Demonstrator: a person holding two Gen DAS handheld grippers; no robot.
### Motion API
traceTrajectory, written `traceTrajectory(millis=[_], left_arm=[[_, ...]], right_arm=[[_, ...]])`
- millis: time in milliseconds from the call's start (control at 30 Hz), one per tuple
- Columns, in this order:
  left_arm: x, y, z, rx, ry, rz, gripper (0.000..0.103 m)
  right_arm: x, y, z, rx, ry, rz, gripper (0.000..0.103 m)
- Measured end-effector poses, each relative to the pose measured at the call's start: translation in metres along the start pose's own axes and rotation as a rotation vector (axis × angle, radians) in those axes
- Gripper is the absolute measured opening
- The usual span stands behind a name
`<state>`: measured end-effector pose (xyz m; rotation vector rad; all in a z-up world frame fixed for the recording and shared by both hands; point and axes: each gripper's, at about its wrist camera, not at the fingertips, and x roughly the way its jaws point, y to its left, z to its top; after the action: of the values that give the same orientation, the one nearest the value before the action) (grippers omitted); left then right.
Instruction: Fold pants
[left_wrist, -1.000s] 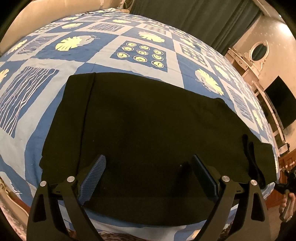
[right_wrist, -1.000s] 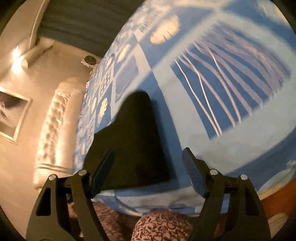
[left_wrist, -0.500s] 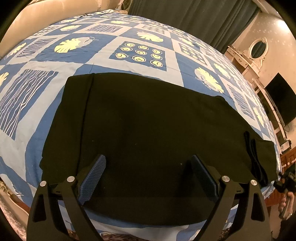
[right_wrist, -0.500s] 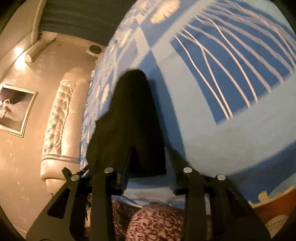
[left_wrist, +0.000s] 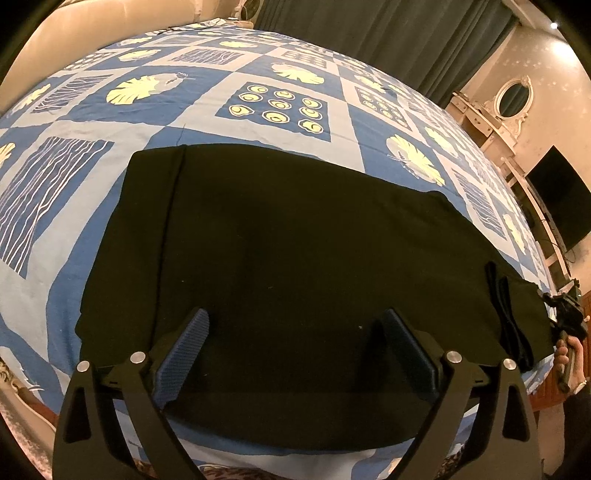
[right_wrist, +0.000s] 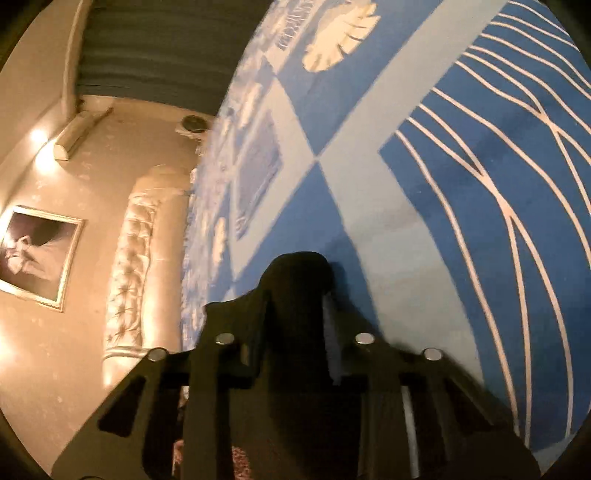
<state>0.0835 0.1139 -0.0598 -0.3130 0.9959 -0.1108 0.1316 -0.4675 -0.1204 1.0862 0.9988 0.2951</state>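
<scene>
Pants: black fabric pants (left_wrist: 295, 258) lie flat across the near part of the bed, long side running left to right; their near edge sits just inside the bed's front edge, with a strip of cover showing below it.
Bed: blue-and-pale patchwork bedspread (left_wrist: 207, 107) with leaf and oval prints; wide bare cover lies beyond and to the left of the pants.
Right end of pants: a dark drawstring or strap (left_wrist: 504, 314) lies on the cloth near the right end, which reaches the bed's corner.
Surroundings: dark green curtain (left_wrist: 388, 40) behind the bed; white dresser with oval mirror (left_wrist: 513, 98) and a dark screen (left_wrist: 559, 206) on the right; padded cream headboard (right_wrist: 136, 266) and a framed picture (right_wrist: 33, 254) in the right wrist view.
Left tool: left tool (left_wrist: 293, 350) hangs over the near middle of the pants, tilted down, jaws spread wide with nothing between them.
Right tool: right tool (right_wrist: 295, 314) is low at the bed's edge; its jaws have just been closing and now pinch a raised black fold of the pants' end.
Hand: a person's hand (left_wrist: 570, 354) shows at the far right, by the pants' end.
</scene>
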Motion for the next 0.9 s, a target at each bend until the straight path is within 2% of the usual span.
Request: traceTrajectory(millis=[67,100,133,167,200,233,333,467,500,600,700,833,900], left_arm=[[0.0,0.0,0.0,-0.001,0.0,-0.003,0.095],[0.0,0.0,-0.001,-0.002,-0.001,-0.005,0.095],[0.0,0.0,-0.001,-0.003,-0.002,-0.01,0.096],[0.0,0.0,-0.001,-0.003,-0.002,-0.015,0.097],[0.0,0.0,-0.001,-0.003,-0.002,-0.021,0.097],[0.001,0.001,-0.001,-0.005,-0.001,-0.023,0.097],[0.001,0.001,-0.001,-0.007,-0.001,-0.026,0.097],[0.001,0.0,-0.002,-0.002,0.0,-0.022,0.097],[0.001,0.0,-0.002,-0.001,0.0,-0.021,0.097],[0.001,-0.001,-0.002,0.004,0.002,-0.015,0.097],[0.0,0.001,-0.001,0.003,0.003,-0.025,0.097],[-0.013,0.01,0.006,-0.012,0.027,-0.098,0.097],[-0.026,0.028,0.013,-0.082,0.012,-0.153,0.097]], right_arm=[[-0.002,-0.001,0.0,0.012,-0.007,0.006,0.027],[-0.005,0.002,-0.001,0.0,-0.017,-0.01,0.032],[-0.009,0.005,-0.003,-0.013,-0.027,-0.02,0.033],[-0.015,0.013,-0.007,-0.039,-0.058,-0.04,0.044],[-0.02,0.021,-0.01,-0.051,-0.085,-0.054,0.06],[-0.026,0.028,-0.016,-0.058,-0.111,-0.068,0.065],[-0.037,0.05,-0.041,-0.091,-0.161,-0.112,0.066],[-0.036,0.086,-0.081,-0.253,-0.209,-0.287,0.073],[-0.035,0.092,-0.091,-0.283,-0.215,-0.307,0.073],[-0.023,0.11,-0.116,-0.376,-0.192,-0.348,0.078],[-0.007,0.122,-0.133,-0.442,-0.158,-0.378,0.079],[-0.006,0.117,-0.146,-0.432,-0.137,-0.379,0.079],[-0.007,0.117,-0.154,-0.433,-0.125,-0.384,0.079]])
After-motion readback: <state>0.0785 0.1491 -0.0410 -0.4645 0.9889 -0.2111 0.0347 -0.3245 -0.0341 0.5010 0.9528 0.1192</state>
